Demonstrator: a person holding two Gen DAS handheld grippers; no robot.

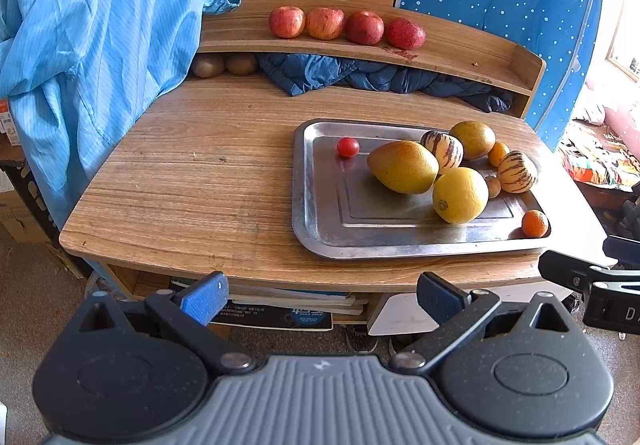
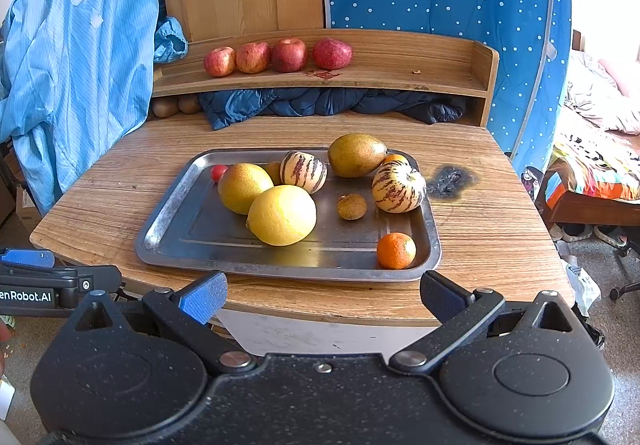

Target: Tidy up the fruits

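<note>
Right wrist view: right gripper (image 2: 322, 297) spread wide, holding nothing, short of the table (image 2: 500, 229) edge; left gripper (image 1: 320, 297) likewise released, beside it. Metal tray (image 2: 168, 221) just beyond: tangerine (image 2: 396, 250) in near right corner, lemon (image 2: 282, 215) touching mango (image 2: 243, 188), striped melons (image 2: 398, 186) behind. Farther, on the shelf (image 2: 400, 81), four red apples (image 2: 289, 54) in a row.

Black grippers (image 1: 322, 295) (image 2: 324, 295) with blue finger pads (image 1: 204, 299)

mixed fruits (image 2: 281, 214) loose on steel tray (image 2: 168, 213); four apples (image 2: 276, 55) on shelf.
</note>
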